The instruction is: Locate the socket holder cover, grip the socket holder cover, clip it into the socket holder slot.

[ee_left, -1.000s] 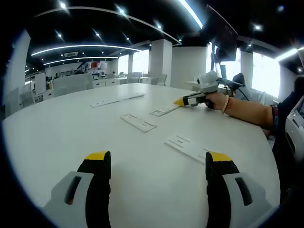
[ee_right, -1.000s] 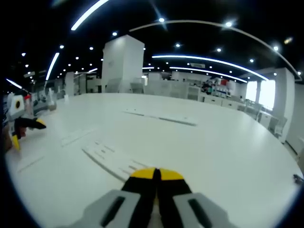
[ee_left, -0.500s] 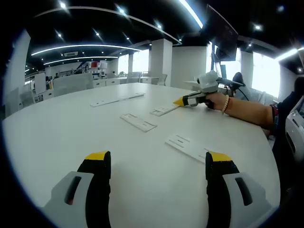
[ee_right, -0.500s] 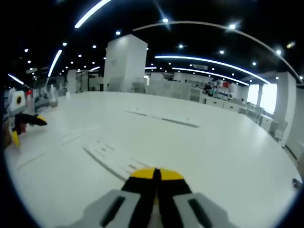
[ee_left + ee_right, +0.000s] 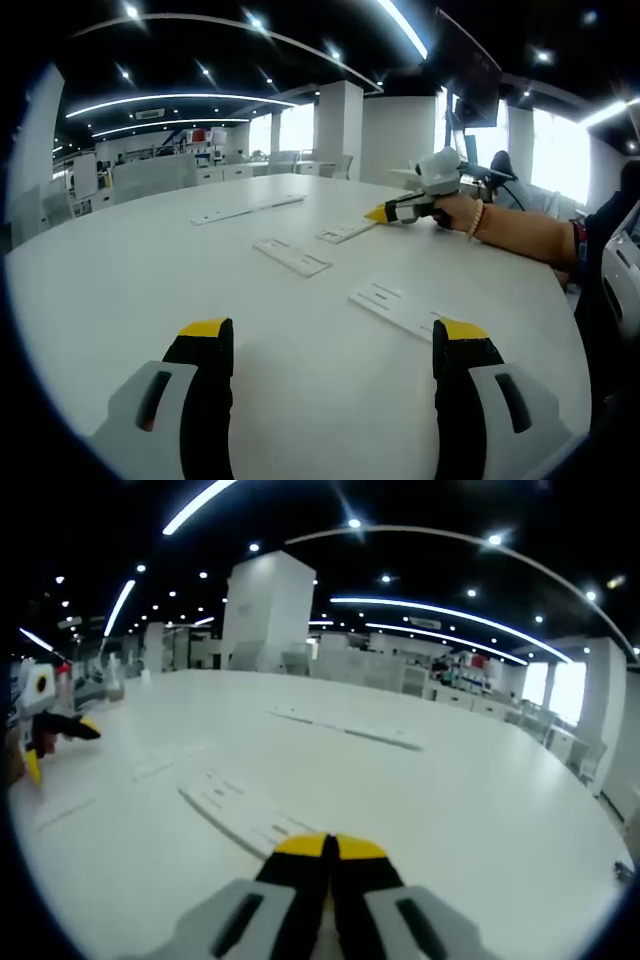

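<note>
Several flat white plastic pieces lie on the white table. In the left gripper view one slotted piece lies just ahead of my open left gripper, another slotted piece lies farther off, and a third piece lies beyond. My right gripper, held by a hand, has its yellow tips at that third piece's end. In the right gripper view my right gripper is shut, its tips at the near end of a slotted white piece. I cannot tell whether they pinch it.
Two long white strips lie end to end farther back, seen as a long strip in the right gripper view. The left gripper shows at that view's left edge. A person's forearm reaches over the table's right side. Desks and pillars stand behind.
Almost nothing differs. The right gripper view has shifted slightly and the right gripper's body sits a touch higher. The white pieces lie where they were.
</note>
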`<state>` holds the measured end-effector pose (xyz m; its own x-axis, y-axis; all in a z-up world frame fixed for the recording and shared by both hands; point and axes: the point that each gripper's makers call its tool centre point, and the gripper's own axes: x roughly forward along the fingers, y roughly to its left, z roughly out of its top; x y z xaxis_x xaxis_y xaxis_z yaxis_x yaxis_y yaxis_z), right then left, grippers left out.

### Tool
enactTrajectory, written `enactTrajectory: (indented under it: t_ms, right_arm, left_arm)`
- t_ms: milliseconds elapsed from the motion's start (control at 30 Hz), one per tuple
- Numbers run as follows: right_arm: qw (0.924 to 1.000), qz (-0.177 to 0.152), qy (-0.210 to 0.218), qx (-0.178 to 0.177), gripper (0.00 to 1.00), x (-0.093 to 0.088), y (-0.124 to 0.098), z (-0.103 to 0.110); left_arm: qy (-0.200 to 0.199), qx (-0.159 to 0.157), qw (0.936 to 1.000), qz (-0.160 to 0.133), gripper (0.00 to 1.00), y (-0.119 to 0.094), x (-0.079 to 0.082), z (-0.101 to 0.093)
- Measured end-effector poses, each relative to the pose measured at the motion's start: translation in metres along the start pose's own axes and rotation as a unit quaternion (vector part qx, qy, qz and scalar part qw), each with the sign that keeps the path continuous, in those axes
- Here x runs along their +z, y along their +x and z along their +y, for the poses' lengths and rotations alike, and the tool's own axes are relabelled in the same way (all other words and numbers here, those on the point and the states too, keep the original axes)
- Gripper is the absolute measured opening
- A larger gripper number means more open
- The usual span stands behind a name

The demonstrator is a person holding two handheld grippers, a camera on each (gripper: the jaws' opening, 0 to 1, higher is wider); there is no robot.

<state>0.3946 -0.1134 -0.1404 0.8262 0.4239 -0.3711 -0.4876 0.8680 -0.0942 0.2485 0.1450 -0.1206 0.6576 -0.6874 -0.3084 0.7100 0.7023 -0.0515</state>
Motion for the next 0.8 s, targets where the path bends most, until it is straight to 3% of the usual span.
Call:
enactTrajectory:
  t_ms: [800]
  right_arm:
    - [0.9998, 0.0, -0.017, 0.003, 0.04, -0.0001, 0.002, 0.0029]
  left_arm:
    - [0.0, 0.002, 1.0, 0.001, 0.81, 0.0006, -0.0002, 0.0011]
